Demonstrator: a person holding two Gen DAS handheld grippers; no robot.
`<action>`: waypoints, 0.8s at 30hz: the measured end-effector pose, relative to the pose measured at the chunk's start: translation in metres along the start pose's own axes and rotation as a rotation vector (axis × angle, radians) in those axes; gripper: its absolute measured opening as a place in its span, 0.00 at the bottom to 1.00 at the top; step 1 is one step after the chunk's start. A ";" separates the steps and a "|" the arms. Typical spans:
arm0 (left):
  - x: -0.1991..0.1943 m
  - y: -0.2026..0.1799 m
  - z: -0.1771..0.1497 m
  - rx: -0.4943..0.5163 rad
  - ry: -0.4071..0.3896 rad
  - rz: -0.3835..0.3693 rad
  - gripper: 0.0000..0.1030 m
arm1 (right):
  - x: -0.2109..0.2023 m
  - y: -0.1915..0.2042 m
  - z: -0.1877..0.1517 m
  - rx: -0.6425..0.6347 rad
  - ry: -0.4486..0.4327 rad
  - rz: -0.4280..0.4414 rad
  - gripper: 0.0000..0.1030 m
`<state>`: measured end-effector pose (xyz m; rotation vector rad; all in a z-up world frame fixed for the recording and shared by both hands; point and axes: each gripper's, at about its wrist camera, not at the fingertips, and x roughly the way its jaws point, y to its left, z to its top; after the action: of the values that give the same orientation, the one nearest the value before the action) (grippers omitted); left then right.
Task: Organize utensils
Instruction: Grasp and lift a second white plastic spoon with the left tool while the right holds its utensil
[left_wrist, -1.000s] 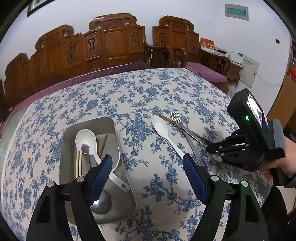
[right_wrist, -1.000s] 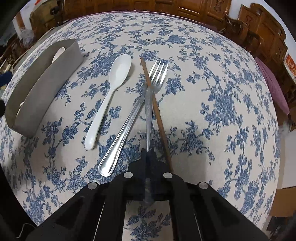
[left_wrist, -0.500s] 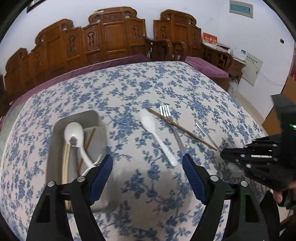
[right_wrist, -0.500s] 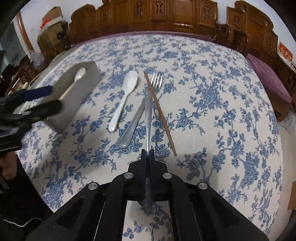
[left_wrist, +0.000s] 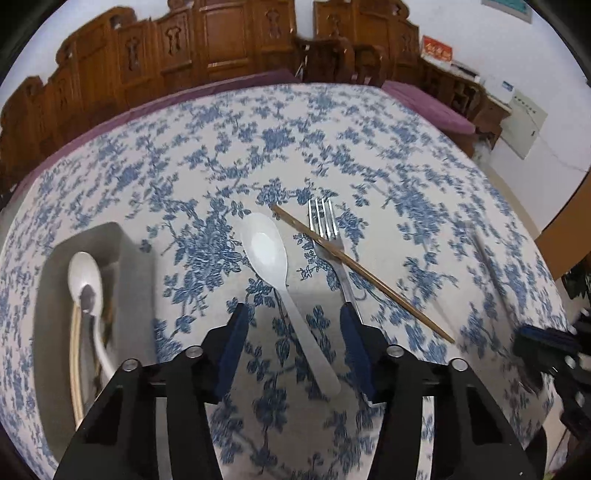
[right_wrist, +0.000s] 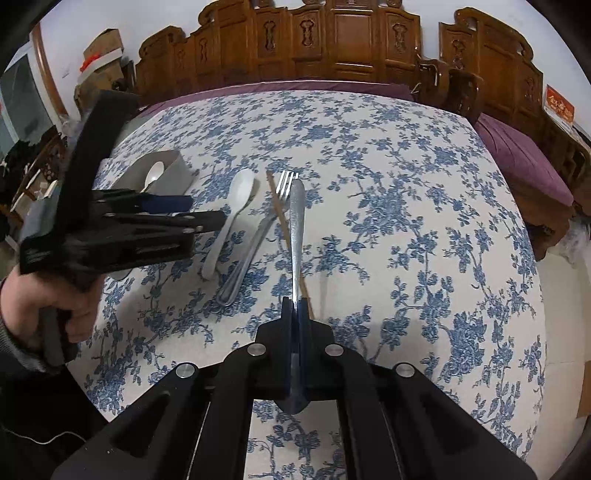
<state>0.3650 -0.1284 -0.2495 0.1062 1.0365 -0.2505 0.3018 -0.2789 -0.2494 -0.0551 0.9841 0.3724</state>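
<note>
- The table (left_wrist: 303, 122) fills most of the left wrist frame, covered by a cream cloth printed with blue flowers.
- A grey tray (left_wrist: 136, 258) sits on it at the left edge of the frame.
- A white spoon (left_wrist: 273, 266) lies on the cloth at centre, bowl toward the top.
- Just right of it lies a metal fork (left_wrist: 325, 225), tines toward the top.
- A brown chopstick (left_wrist: 369, 277) crosses over the fork diagonally, running toward the lower right.
</note>
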 end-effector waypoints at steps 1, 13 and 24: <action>0.006 0.001 0.002 -0.007 0.014 0.002 0.43 | -0.001 -0.002 0.000 0.004 -0.002 -0.001 0.04; 0.041 0.002 0.008 -0.025 0.105 0.066 0.28 | -0.010 -0.006 0.003 0.016 -0.021 0.001 0.04; 0.034 0.012 0.006 -0.072 0.152 0.039 0.06 | -0.018 0.004 0.006 0.001 -0.039 0.018 0.04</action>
<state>0.3893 -0.1232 -0.2763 0.0806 1.1921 -0.1714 0.2968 -0.2787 -0.2307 -0.0383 0.9469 0.3881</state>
